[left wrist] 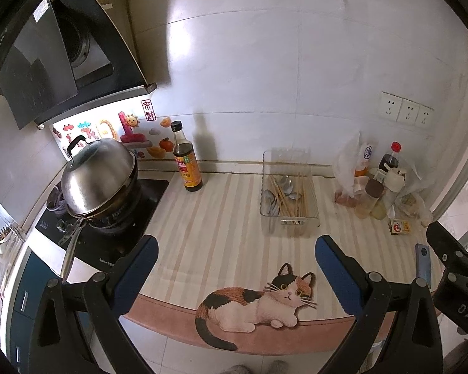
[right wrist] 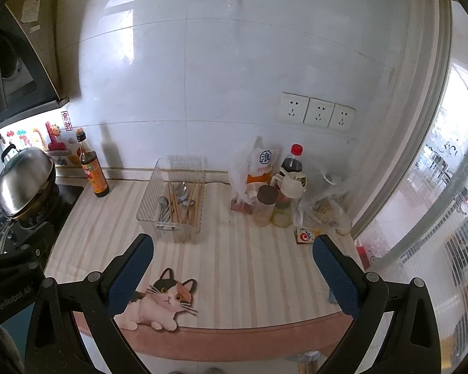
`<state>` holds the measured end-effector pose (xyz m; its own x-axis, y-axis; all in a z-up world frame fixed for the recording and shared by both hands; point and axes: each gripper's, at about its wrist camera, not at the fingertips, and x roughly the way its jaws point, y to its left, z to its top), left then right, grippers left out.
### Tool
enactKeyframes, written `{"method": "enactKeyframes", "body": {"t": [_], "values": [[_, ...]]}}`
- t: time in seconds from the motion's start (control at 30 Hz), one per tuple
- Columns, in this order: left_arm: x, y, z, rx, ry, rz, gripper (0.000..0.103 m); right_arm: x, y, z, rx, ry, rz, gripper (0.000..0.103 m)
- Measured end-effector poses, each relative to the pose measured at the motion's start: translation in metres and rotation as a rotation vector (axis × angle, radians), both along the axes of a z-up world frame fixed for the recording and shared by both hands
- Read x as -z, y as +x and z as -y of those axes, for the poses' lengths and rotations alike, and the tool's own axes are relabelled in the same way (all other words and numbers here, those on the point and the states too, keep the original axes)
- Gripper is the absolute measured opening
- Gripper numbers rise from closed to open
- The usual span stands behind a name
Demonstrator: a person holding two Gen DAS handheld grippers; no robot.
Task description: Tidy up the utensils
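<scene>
Both tongs spread, empty: left tongs (left wrist: 236, 243), right tongs (right wrist: 232, 241); one clear bin (left wrist: 288, 218), chopsticks (left wrist: 285, 198), spoons (left wrist: 288, 185) inside.

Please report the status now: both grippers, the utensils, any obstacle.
Left gripper open, empty. Right gripper open, empty. Chopsticks and spoons mixed in clear bin. Path clear.

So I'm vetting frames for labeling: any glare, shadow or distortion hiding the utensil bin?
Left wrist view: fisheye bends the wall tiles, glare on the wall, clear bin readable. Right wrist view: bright window washes the right edge, sauce bottle casts a wall shadow, chopsticks sharp.
</scene>
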<state>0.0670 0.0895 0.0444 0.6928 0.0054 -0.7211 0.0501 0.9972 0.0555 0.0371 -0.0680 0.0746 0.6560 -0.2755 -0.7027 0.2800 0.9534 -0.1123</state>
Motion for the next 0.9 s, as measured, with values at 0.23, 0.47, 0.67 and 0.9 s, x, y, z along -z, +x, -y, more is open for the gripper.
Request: {"method": "enactKeyframes", "body": {"t": [0.23, 0.47, 0.67, 0.9], "values": [[0.0, -0.0005, 0.0, -0.009, -0.004, 0.005, 0.103, 0.0021, 0.0008, 0.0026, 0.004, -0.004, -0.01, 0.103], [-0.0007, -0.0004, -0.0012, -0.011, -0.004, 0.005, 0.103, 0.002, 0.0008, 0.0024, 0.004, -0.007, -0.009, 0.103], [-0.0007, 0.0001, -0.0018, -0.008, -0.003, 0.0, 0.103, 0.0033, 0.0018, 0.0026, -0.001, -0.004, -0.013, 0.103], [-0.0005, 0.0004, -0.0019, -0.009, -0.003, 0.0, 0.103, 0.003, 0.0026, 0.0026, -0.003, -0.005, -0.014, 0.103]]}}
